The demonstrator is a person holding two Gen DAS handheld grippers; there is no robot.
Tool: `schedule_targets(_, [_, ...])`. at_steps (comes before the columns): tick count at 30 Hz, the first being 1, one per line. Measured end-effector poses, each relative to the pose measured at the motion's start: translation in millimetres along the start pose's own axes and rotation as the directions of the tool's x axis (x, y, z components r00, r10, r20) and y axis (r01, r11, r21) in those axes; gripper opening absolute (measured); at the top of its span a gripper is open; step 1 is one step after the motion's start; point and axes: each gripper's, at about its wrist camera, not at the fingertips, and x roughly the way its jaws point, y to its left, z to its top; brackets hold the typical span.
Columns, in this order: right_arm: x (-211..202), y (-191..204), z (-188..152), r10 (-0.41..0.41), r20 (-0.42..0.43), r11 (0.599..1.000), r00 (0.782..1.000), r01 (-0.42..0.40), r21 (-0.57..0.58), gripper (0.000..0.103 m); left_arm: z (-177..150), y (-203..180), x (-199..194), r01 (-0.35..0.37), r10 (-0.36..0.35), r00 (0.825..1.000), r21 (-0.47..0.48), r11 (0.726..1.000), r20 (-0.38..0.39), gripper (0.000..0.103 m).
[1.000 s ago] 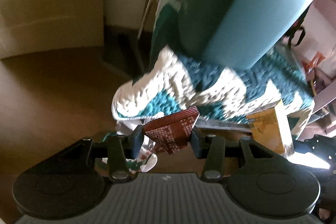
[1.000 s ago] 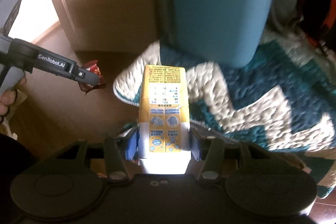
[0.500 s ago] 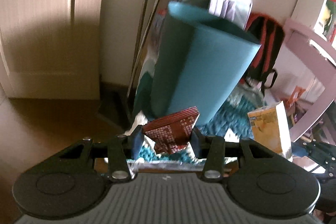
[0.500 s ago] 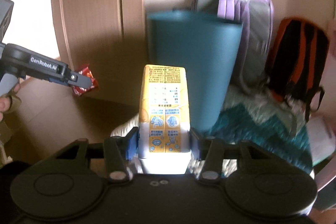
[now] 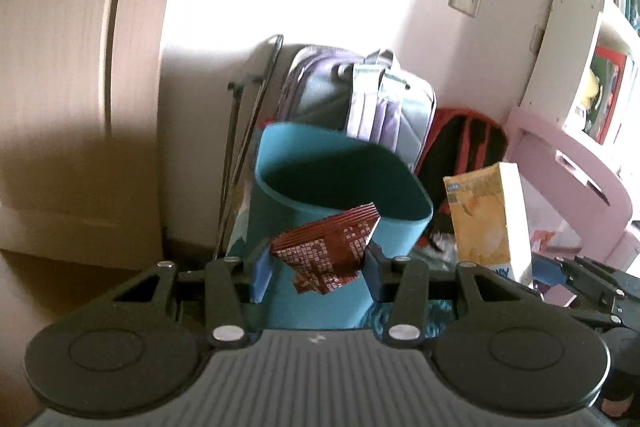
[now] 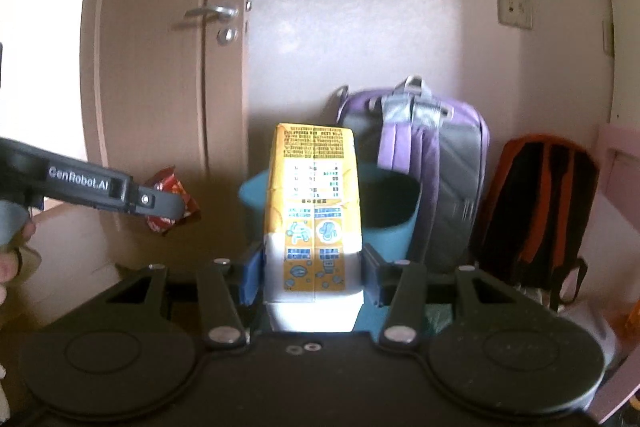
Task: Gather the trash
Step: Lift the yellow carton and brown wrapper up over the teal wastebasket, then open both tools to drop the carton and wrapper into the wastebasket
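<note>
My left gripper (image 5: pixel 316 273) is shut on a crumpled red snack wrapper (image 5: pixel 330 251) and holds it just in front of the rim of a teal trash bin (image 5: pixel 308 255). My right gripper (image 6: pixel 312 277) is shut on a yellow and white drink carton (image 6: pixel 314 211), upright, also in front of the bin (image 6: pixel 394 211). The carton shows in the left wrist view (image 5: pixel 486 219) to the right of the bin. The left gripper with the wrapper (image 6: pixel 170 201) shows at the left of the right wrist view.
A purple backpack (image 5: pixel 360 103) and a black and orange backpack (image 6: pixel 536 203) lean on the wall behind the bin. A wooden door (image 6: pixel 160 67) is at the left. A pink piece of furniture (image 5: pixel 568 187) and white shelves (image 5: pixel 592 39) stand at the right.
Both grippers have risen and tilted up with their loads. The view went from the bin's side and the rug to the bin's open top, the backpacks and the wall.
</note>
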Motion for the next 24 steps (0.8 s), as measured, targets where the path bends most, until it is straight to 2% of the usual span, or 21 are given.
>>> schedule_targets(7, [28.3, -10.4, 37.4, -0.03, 0.041, 0.999, 0.999, 0.031, -0.022, 0.049, 35.9, -12.6, 30.5, -0.005, 0.005, 1.0, 0.008, 1.0, 0.024, 0.045])
schedule_targets(13, [70.4, -21.8, 57.3, -0.058, 0.024, 0.998, 0.998, 0.059, -0.034, 0.049, 61.7, -19.7, 74.1, -0.036, 0.036, 0.999, 0.025, 0.999, 0.003, 0.046])
schedule_targets(18, [113.7, -33.7, 61.7, -0.061, -0.027, 0.998, 0.998, 0.061, -0.016, 0.049, 70.6, -21.1, 119.4, -0.081, 0.083, 0.995, 0.052, 0.995, -0.049, 0.046])
schedule_targets(24, [162.7, -39.2, 56.3, -0.06, -0.094, 0.998, 0.994, 0.06, -0.008, 0.049, 75.5, -14.6, 172.1, -0.099, 0.105, 0.986, 0.047, 0.994, -0.129, 0.046])
